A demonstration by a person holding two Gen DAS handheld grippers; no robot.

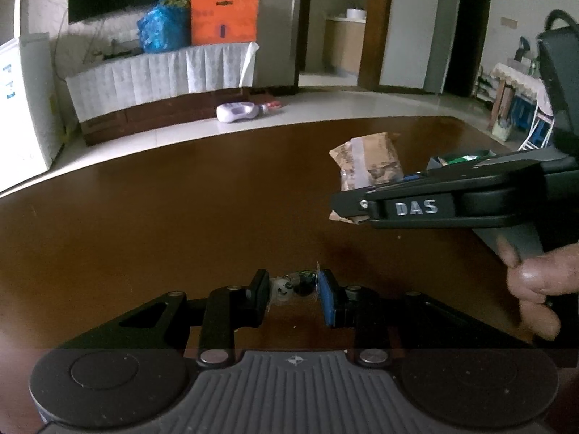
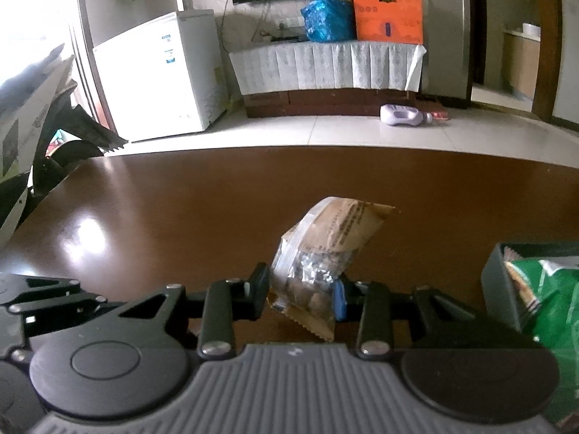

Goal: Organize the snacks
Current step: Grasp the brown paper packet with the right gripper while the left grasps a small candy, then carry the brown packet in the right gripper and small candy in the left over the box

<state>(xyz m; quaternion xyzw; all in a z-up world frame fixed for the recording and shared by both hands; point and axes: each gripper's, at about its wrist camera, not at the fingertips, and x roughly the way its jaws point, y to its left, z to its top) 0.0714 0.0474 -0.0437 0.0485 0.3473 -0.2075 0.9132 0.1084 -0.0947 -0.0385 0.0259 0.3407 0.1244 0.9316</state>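
Right gripper [image 2: 302, 298]: we pinch the brown snack packet [image 2: 325, 249], left of the grey box [image 2: 501, 285].
Left gripper [image 1: 295, 294]: we pinch a small clear packet [image 1: 289, 287].

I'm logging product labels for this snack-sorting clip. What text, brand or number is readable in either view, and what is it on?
"DAS": white letters on the side of the right gripper, left wrist view.
Brown snack packet: dark print, too blurred to read.
Green snack bag: no legible text.
Orange bag: markings too small to read.
White chest freezer: blue stickers, unreadable.
Small clear packet in the left gripper: no readable text.
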